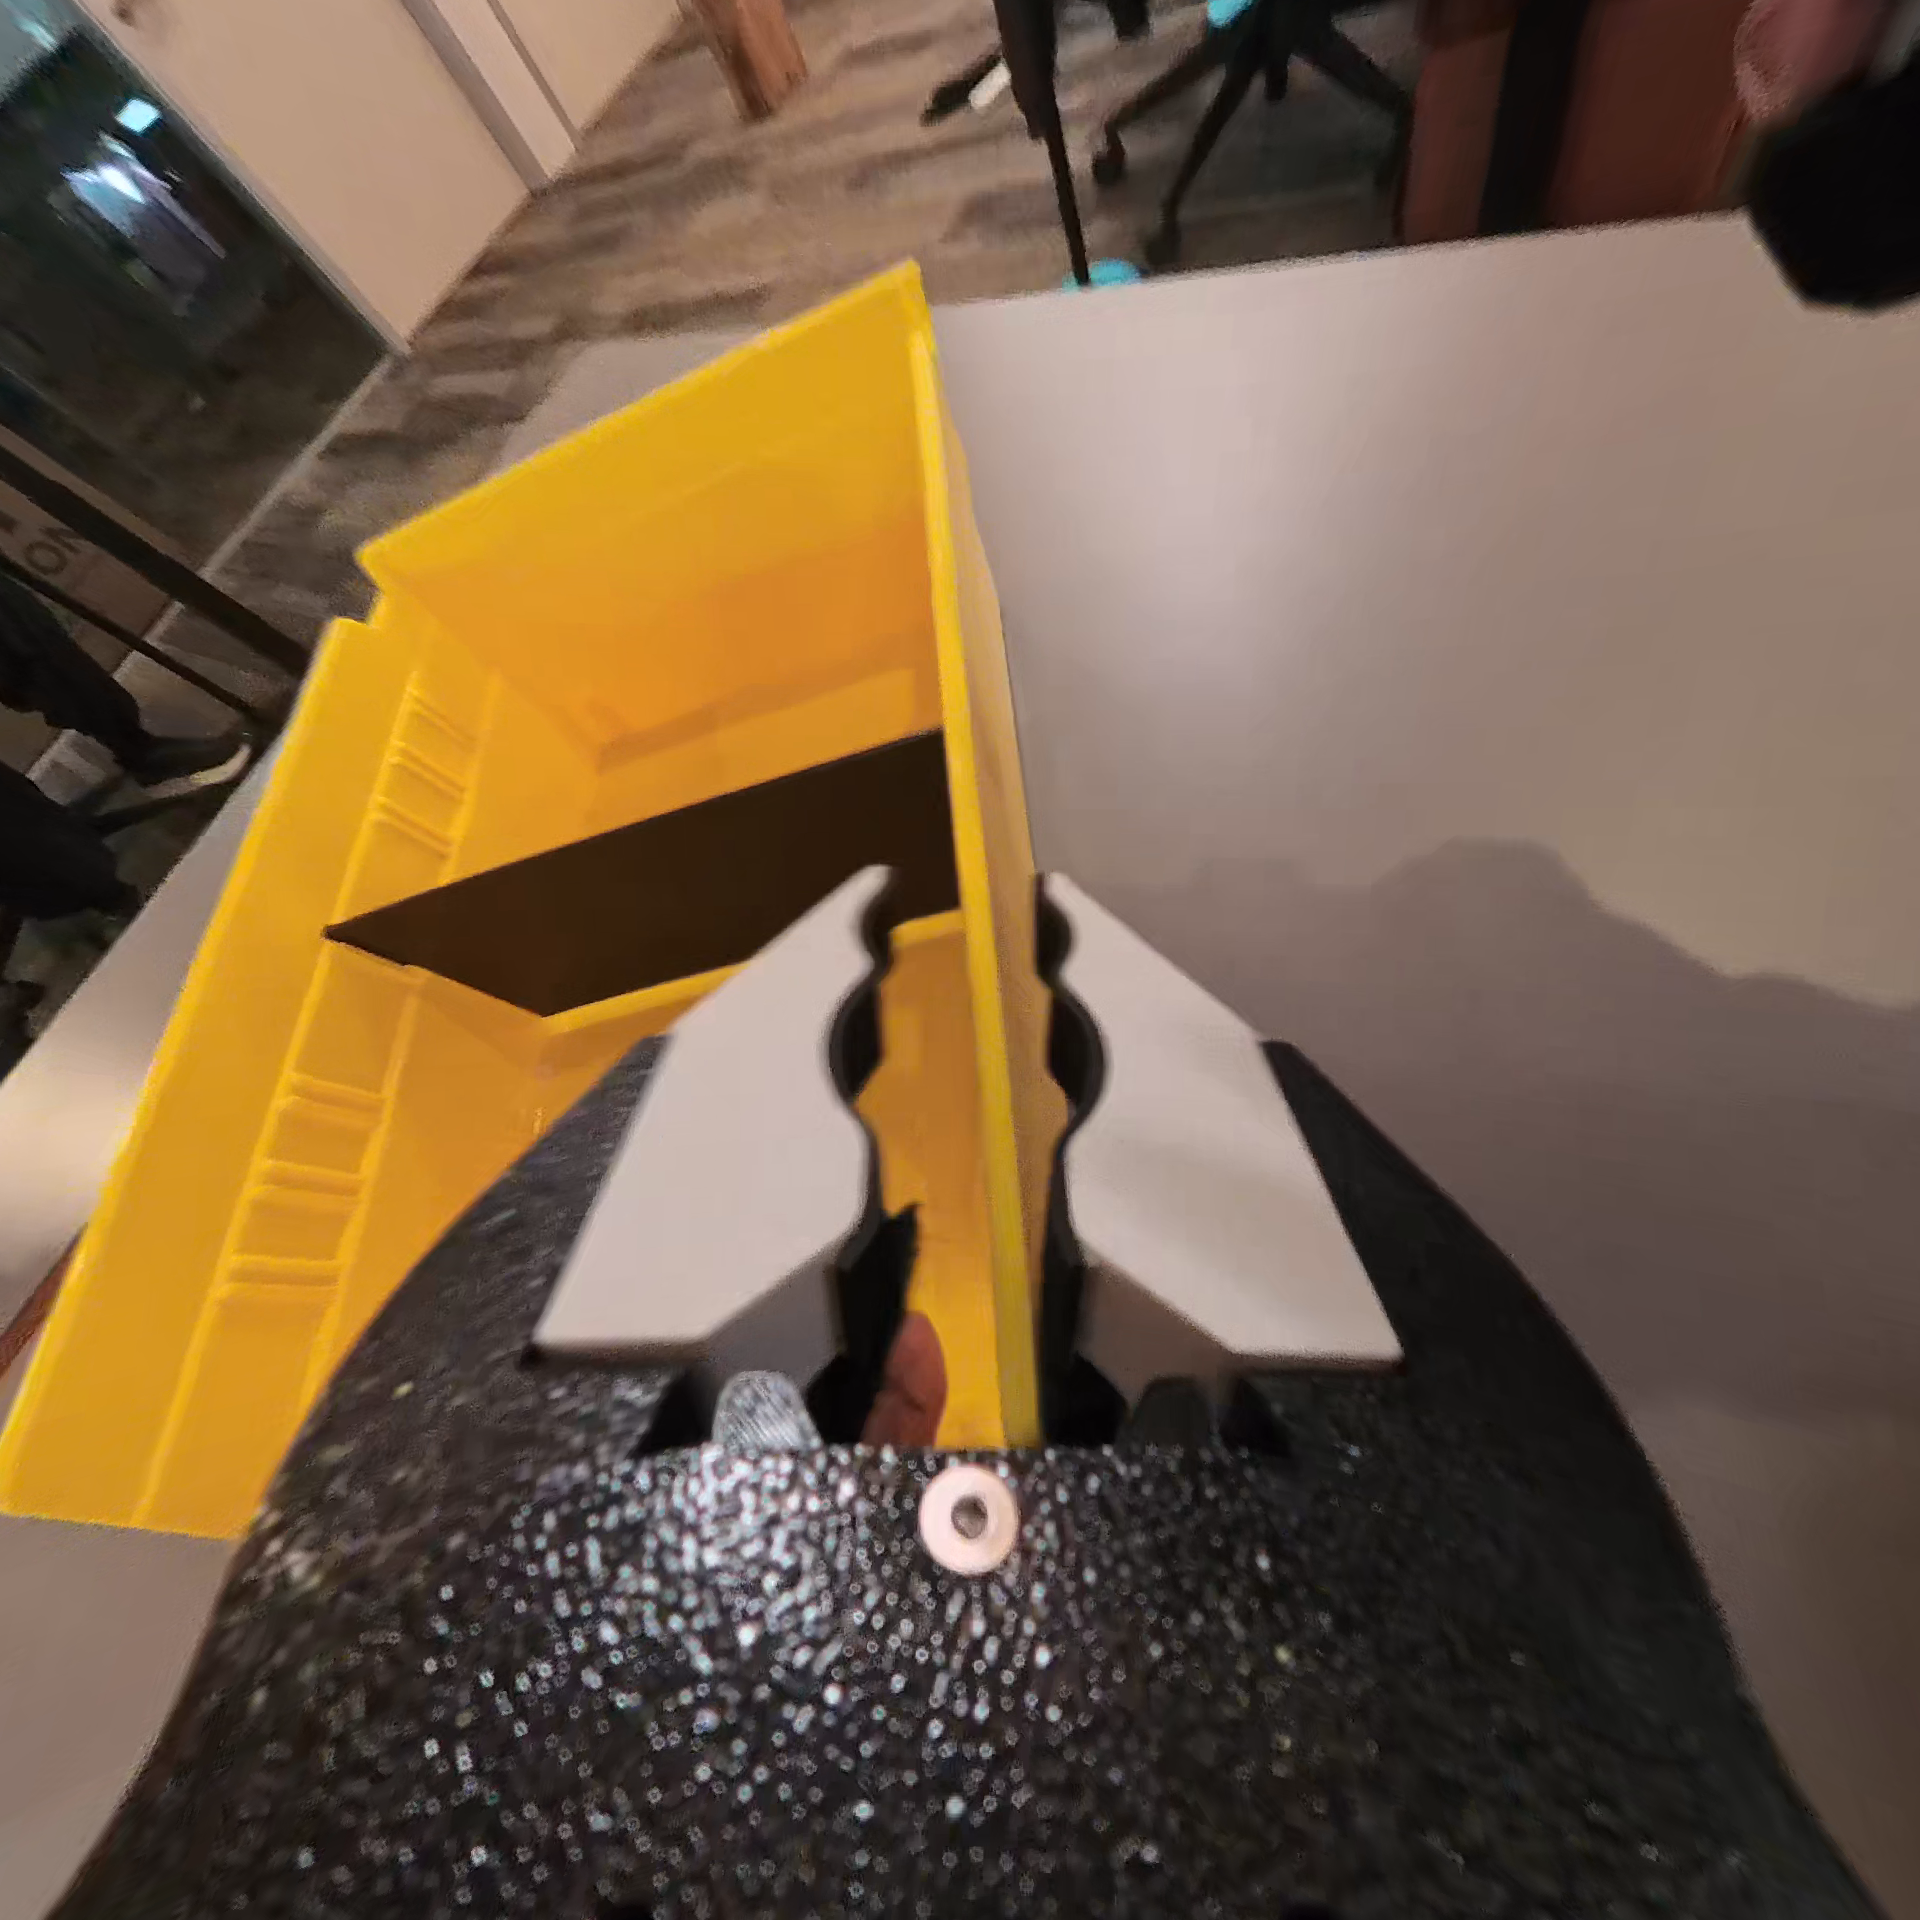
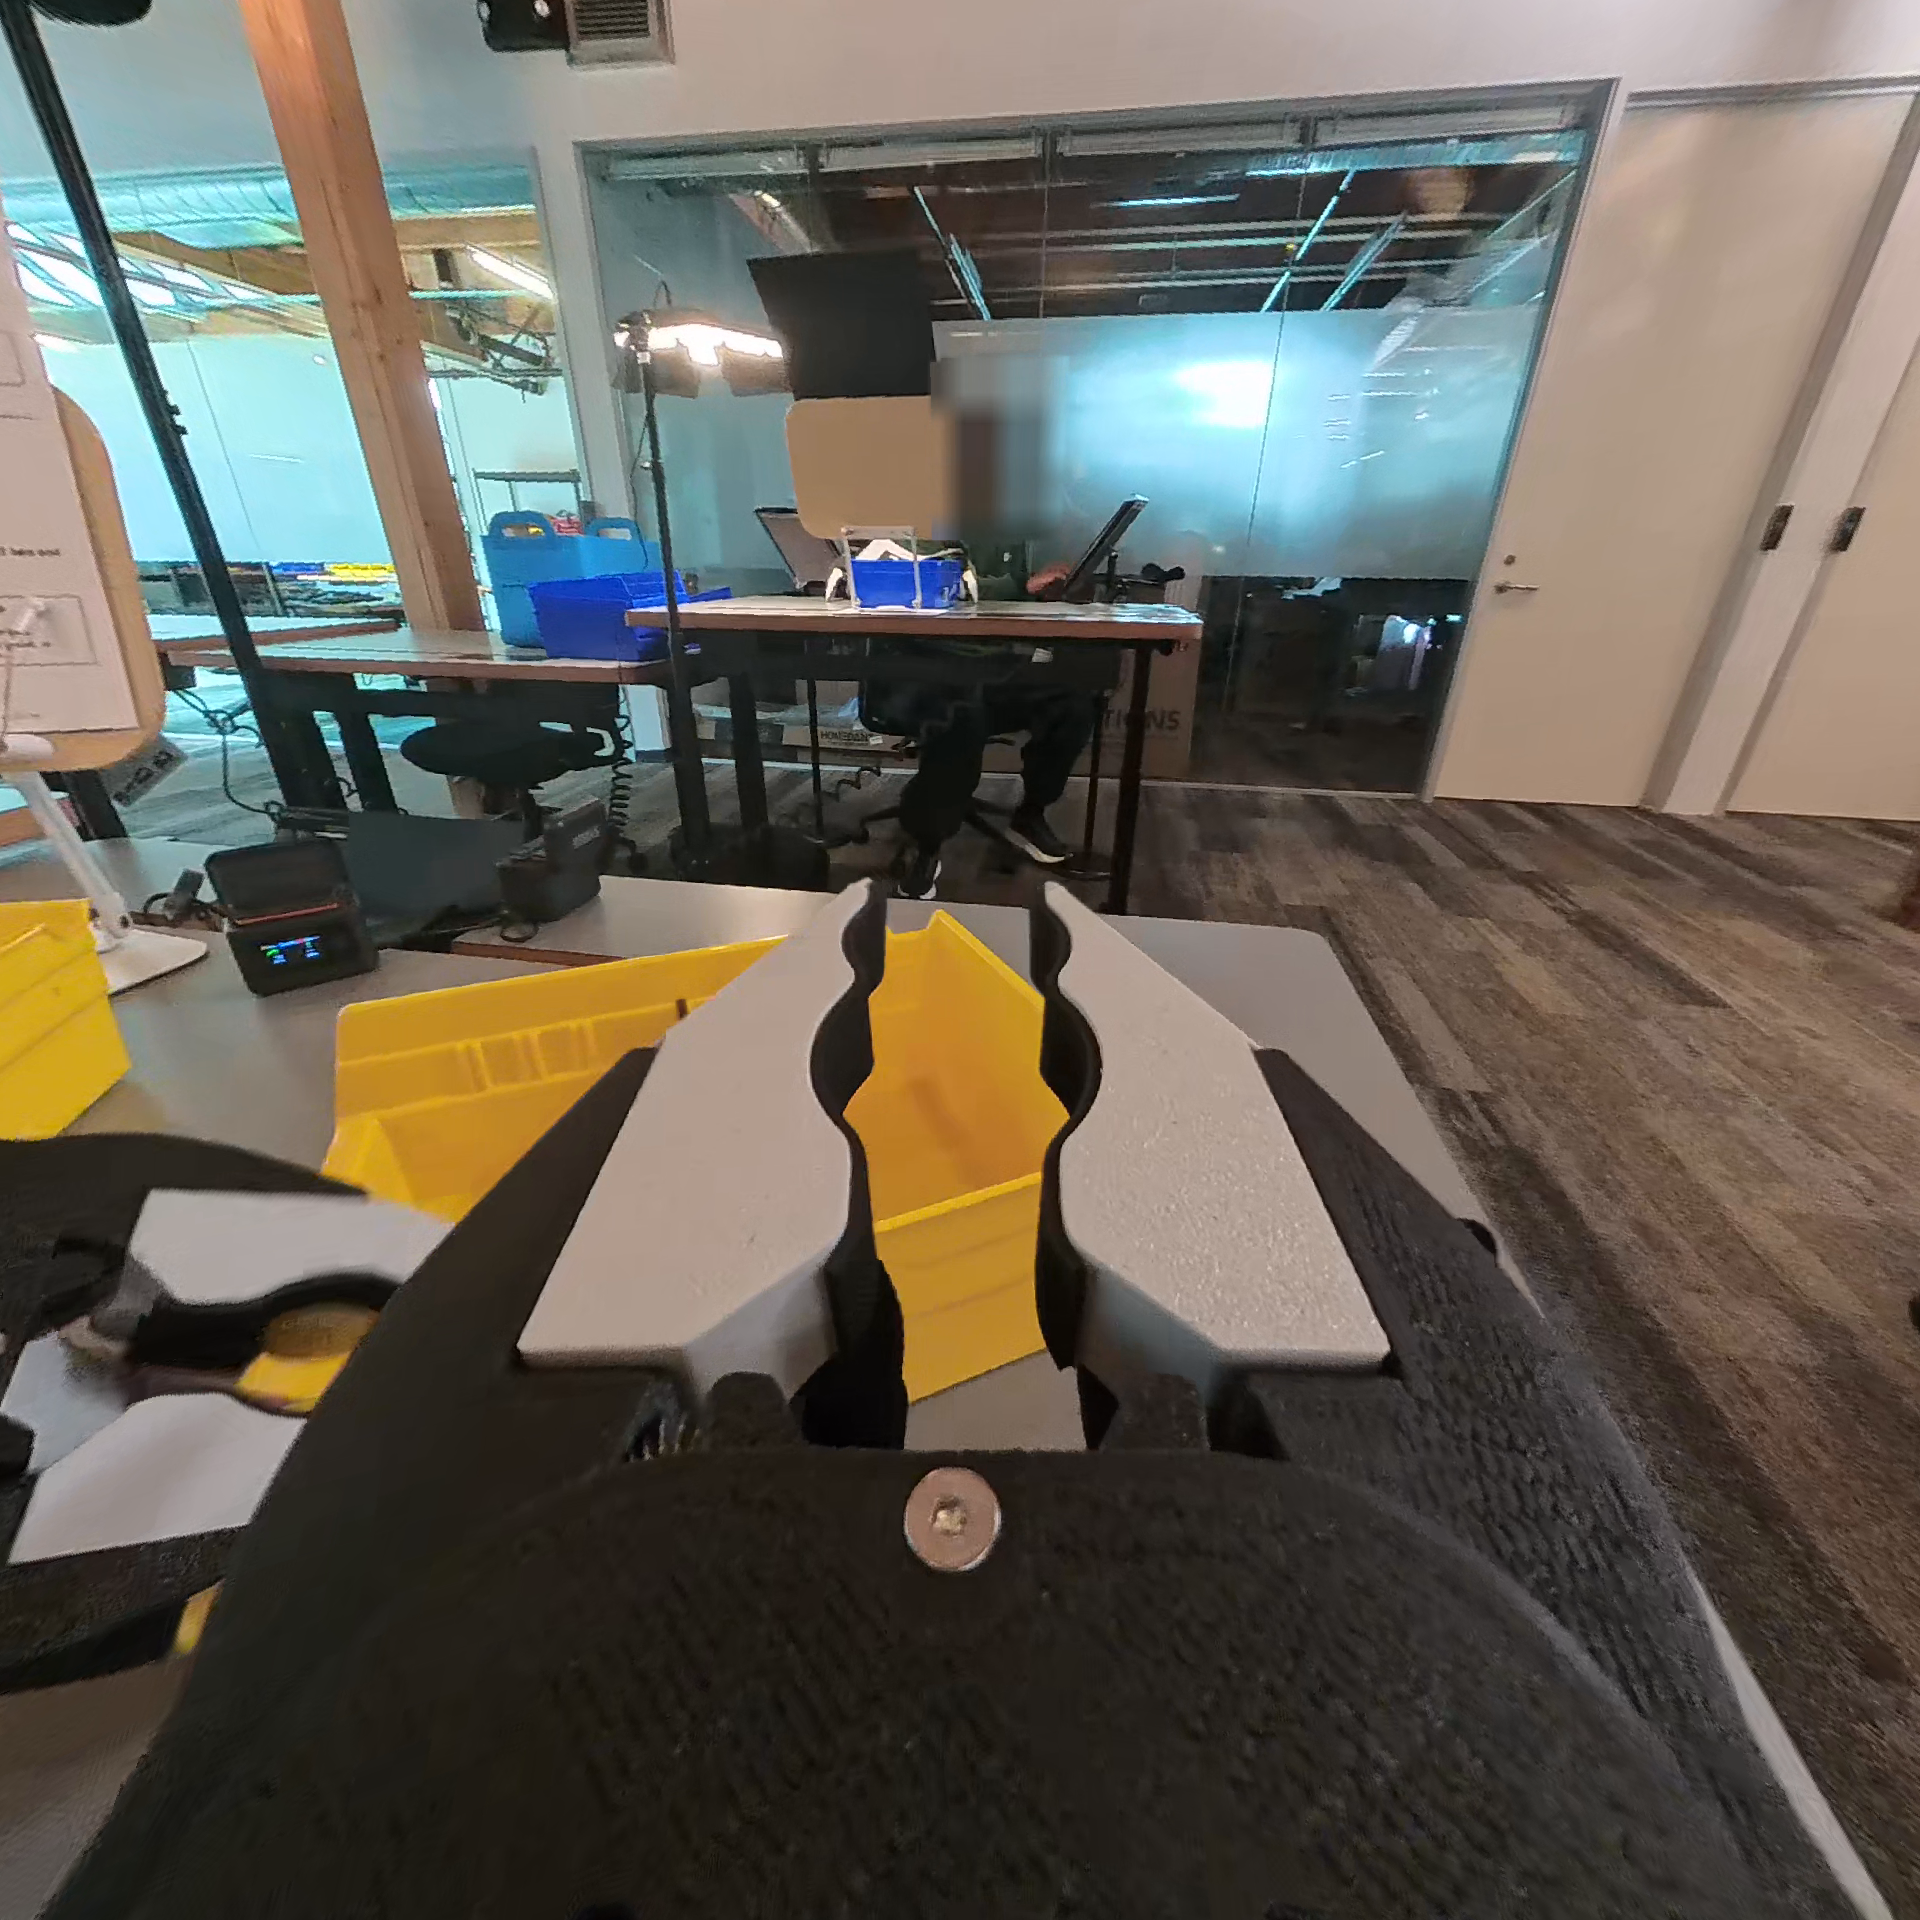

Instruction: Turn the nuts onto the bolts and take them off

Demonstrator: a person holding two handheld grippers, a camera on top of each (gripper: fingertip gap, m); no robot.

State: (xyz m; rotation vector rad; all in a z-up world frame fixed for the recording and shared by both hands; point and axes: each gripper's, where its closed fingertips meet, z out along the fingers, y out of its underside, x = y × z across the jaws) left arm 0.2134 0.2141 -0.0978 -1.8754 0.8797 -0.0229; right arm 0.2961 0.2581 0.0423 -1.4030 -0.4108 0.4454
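Observation:
A yellow plastic bin (image 1: 623,623) stands on the grey table (image 1: 1455,623), with a black divider (image 1: 644,914) across its inside. No nuts or bolts show in either view. My left gripper (image 1: 964,883) is open and straddles the bin's right wall, which runs between the fingers close to the right one. In the right wrist view the bin (image 2: 956,1143) lies below my right gripper (image 2: 958,894), which is open, empty and held above the bin's near right corner. My left gripper (image 2: 322,1340) shows there at the lower left, on the bin's edge.
A second yellow bin (image 2: 52,1018) sits at the far left, with a white stand base (image 2: 145,966) and small black devices (image 2: 296,935) behind it. The table's edge (image 2: 1382,1039) drops to the floor on the right. A person (image 2: 987,727) sits at a far desk.

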